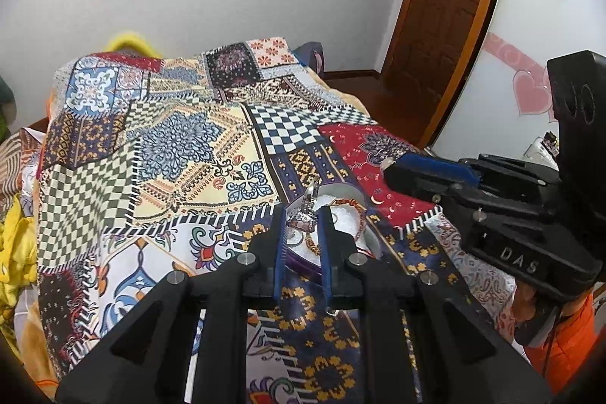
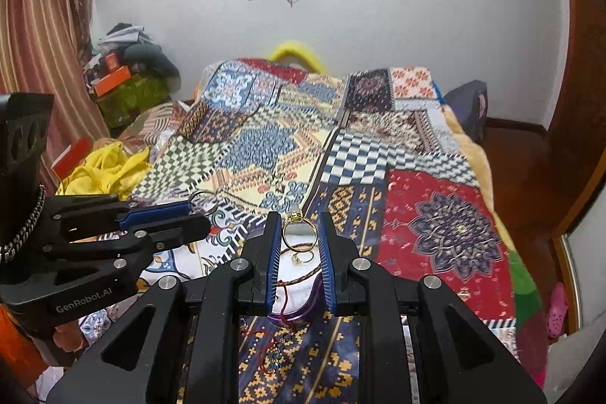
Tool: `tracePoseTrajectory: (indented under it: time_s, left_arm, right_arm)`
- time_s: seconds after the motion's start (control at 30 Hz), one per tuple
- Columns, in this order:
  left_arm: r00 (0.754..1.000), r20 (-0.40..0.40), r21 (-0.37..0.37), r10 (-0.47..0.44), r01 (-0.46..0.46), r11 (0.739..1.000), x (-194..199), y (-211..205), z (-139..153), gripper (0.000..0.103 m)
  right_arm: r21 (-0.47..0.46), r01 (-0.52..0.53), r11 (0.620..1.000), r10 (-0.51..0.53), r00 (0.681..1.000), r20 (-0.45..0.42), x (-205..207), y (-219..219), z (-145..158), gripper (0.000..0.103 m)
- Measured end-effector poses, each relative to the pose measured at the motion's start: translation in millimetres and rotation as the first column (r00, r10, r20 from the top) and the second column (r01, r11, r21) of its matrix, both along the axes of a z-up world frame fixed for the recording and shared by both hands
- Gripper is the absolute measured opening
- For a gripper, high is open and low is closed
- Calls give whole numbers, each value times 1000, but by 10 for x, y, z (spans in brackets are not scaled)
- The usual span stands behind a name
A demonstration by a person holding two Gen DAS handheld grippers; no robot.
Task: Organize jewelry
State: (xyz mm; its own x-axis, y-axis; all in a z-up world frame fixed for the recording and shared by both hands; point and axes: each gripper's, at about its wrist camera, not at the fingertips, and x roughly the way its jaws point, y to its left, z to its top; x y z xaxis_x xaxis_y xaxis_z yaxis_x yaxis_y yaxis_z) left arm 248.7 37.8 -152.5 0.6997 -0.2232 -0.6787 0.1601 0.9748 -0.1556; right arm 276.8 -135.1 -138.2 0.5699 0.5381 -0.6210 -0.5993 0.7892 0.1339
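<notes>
My left gripper (image 1: 302, 214) is shut on a silver ring (image 1: 308, 201) and holds it over a round jewelry box (image 1: 373, 241) with a white lining and a purple rim, which holds several chains and bracelets (image 1: 350, 205). In the right wrist view the left gripper (image 2: 197, 211) shows at the left with the silver ring (image 2: 202, 201) at its tips. My right gripper (image 2: 299, 220) is shut on a gold ring (image 2: 297, 228) just above the box's purple rim (image 2: 291, 315). A small gold ring (image 2: 301, 258) and a braided cord (image 2: 303, 275) lie below it.
The box stands on a patchwork bedspread (image 1: 181, 146). A beaded red-cord piece (image 2: 274, 347) lies on the cloth in front of the box. Yellow cloth (image 2: 106, 169) and clutter sit left of the bed; a wooden door (image 1: 439, 6) is at the right.
</notes>
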Motion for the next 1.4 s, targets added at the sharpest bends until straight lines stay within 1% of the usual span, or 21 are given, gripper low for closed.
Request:
tracePoseTrajectory:
  time_s: [0.17,0.37,0.5,0.7,0.77,0.87,0.93,1.17,1.4]
  left_arm:
    - [999,-46,-17,-1,1,1000,188,46,-167,15]
    - [995,-103,-72,-5,-2,997,368,102,-340,15]
    - [993,-116,-69,-18,10,998,402,61,-394,15]
    - [990,-133,-68,-44,35,997,418,16,-430,15]
    - [990,-133,-62,-41,33,998,412,12,-429,15]
    - [990,-135,-83,-48,37,996,402,29,-418,15]
    - [990,-133,-84,-54,43,996,388,22,-399,15]
    - [994,-95,-32,-46,44,999,256,-13,-247,15]
    - [998,-54,19,-30,31,999,75,-23,-47,15]
  right_arm:
    - [-30,-24,999,22,999,-49,94,78,-164,17]
    - [-74,-54,996,47,995,-94,195,151,-321,17]
    - [-94,-75,993,64,991,-114,246,180,-367,17]
    - [-117,-96,988,83,990,-115,260,222,-389,18]
    - [-127,-97,987,83,990,-112,262,226,-400,18]
    - [-131,-106,986,91,989,-119,271,229,-413,18]
    - [-139,-106,985,91,989,-114,265,240,-411,18]
    - [-153,-108,982,88,987,-131,240,239,-383,18]
    - [-141,-86,986,70,991,-112,167,184,-238,19]
